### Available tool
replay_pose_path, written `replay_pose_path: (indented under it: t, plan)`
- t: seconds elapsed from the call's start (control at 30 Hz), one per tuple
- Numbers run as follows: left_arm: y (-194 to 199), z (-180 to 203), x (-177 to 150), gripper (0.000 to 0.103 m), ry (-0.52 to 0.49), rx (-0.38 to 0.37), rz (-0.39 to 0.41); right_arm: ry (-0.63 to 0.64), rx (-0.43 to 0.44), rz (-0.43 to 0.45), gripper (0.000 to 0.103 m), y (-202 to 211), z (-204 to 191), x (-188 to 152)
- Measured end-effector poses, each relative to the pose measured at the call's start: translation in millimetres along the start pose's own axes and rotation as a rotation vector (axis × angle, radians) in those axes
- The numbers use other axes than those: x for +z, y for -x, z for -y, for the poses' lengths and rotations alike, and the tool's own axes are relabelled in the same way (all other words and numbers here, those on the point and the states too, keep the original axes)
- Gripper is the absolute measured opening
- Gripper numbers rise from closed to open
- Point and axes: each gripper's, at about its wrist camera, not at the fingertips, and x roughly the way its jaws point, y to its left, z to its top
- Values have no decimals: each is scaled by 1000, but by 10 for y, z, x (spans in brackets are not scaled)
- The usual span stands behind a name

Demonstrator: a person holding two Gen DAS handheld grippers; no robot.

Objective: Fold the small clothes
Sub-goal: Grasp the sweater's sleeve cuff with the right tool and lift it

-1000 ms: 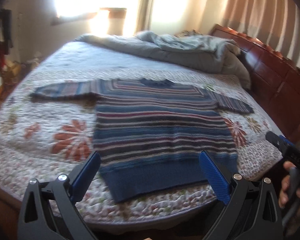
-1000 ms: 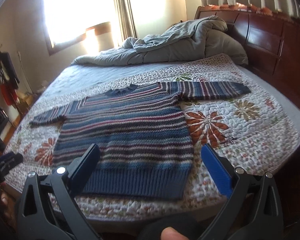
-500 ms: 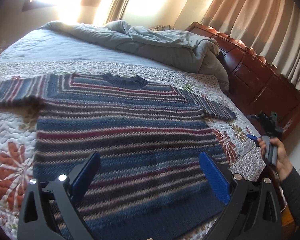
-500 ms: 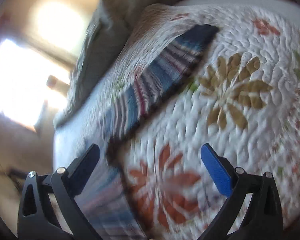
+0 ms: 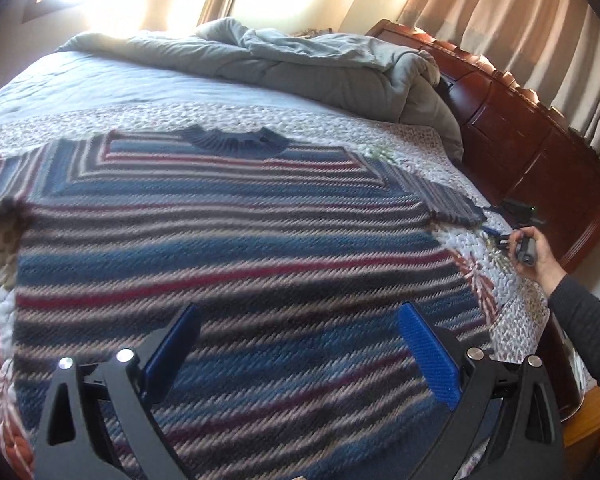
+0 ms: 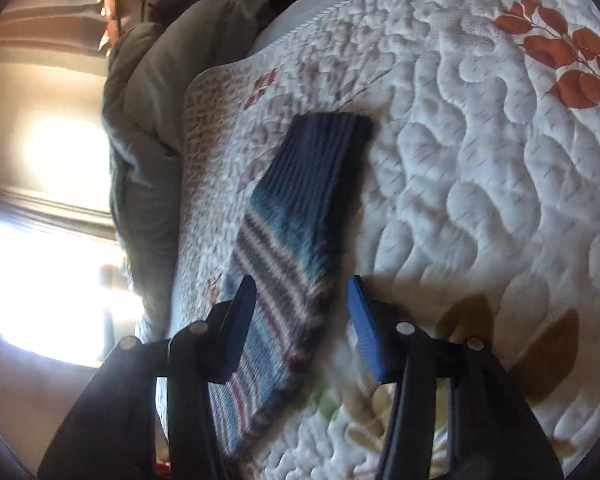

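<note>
Striped sweater sleeve (image 6: 300,216) between closing right gripper (image 6: 302,296) jaws, on quilt (image 6: 480,160)

Two black-framed grippers with ribbed blue finger pads (image 5: 428,356) and silver screws; a dark grey sleeve (image 5: 588,332).

No text, label, brand, number or sign can be read in either view. The striped sweater (image 5: 228,248), the quilt (image 6: 480,160) and the headboard (image 5: 532,152) carry only patterns and bare wood, with no lettering that can be made out.
</note>
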Motion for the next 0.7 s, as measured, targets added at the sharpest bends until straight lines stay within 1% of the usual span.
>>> replay_pose_path:
  t: [0.1, 0.2, 0.37, 0.43, 0.47, 0.5, 0.63, 0.7]
  plan:
    - [-69, 32, 43, 99, 16, -18, 20, 9, -19, 34, 45, -66, 24, 118]
    - [-115, -12, 30, 99, 56, -39, 39, -4, -15, 36, 45, -170, 28, 236]
    - [-185, -65, -69, 99, 30, -37, 25, 15, -25, 40, 46, -318, -43, 363]
    - [-211, -101, -88, 99, 42, -29, 13, 32, -37, 45, 33, -347, -68, 385]
    - [-215, -126, -95, 99, 51, -29, 12, 43, -51, 45, 18, -361, -77, 387]
    - [-216, -141, -99, 99, 56, -24, 12, 59, -63, 42, 12, -374, -88, 385]
    - [-221, -139, -110, 99, 48, -16, 11, 123, -90, 61, 10, -341, -198, 328]
    - [-217, -138, -119, 99, 48, -18, 10, 160, -97, 73, 10, -280, -320, 292]
